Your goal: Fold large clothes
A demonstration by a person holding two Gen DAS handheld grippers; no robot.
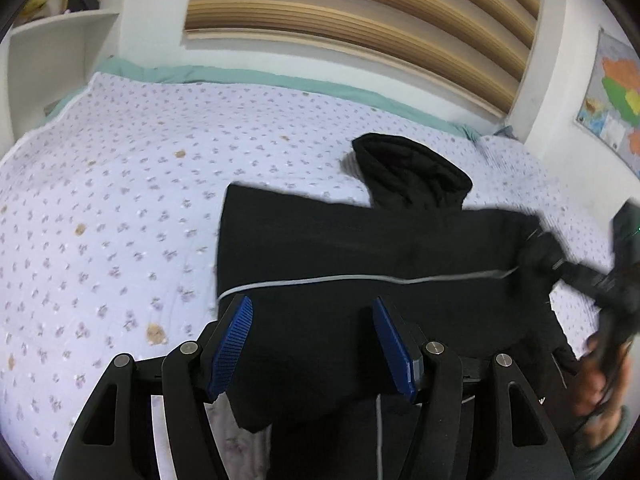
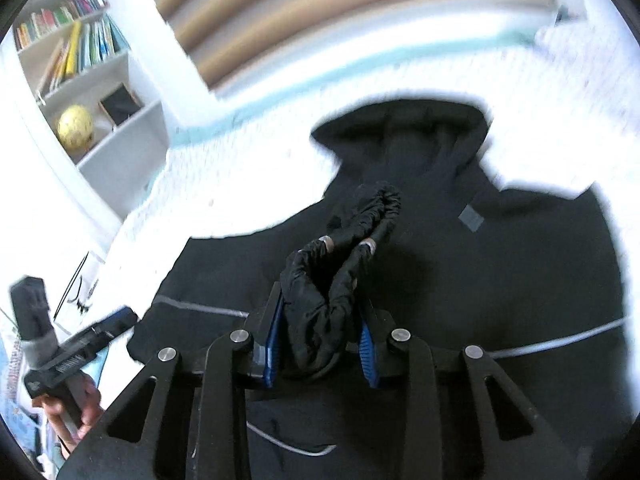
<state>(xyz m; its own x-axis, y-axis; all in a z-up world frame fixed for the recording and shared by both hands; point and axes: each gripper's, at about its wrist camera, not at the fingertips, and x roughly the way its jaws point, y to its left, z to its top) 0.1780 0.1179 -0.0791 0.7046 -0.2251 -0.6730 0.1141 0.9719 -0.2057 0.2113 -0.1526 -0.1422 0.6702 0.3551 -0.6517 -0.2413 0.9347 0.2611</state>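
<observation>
A black hooded jacket (image 1: 360,248) with a thin grey stripe lies on the bed, hood pointing to the far side; it also fills the right wrist view (image 2: 500,264). My left gripper (image 1: 312,332) is open and empty, hovering over the jacket's lower left part. My right gripper (image 2: 320,324) is shut on the jacket's bunched black sleeve cuff (image 2: 332,280) and holds it above the jacket's chest. The right gripper shows blurred at the right edge of the left wrist view (image 1: 560,264).
The bed has a pale lilac flowered quilt (image 1: 120,200) with a teal edge at the far side. A slatted wooden headboard (image 1: 360,12) and white wall stand behind. A white bookshelf (image 2: 88,80) with books and a yellow ball stands at the left. A map (image 1: 616,96) hangs at the right.
</observation>
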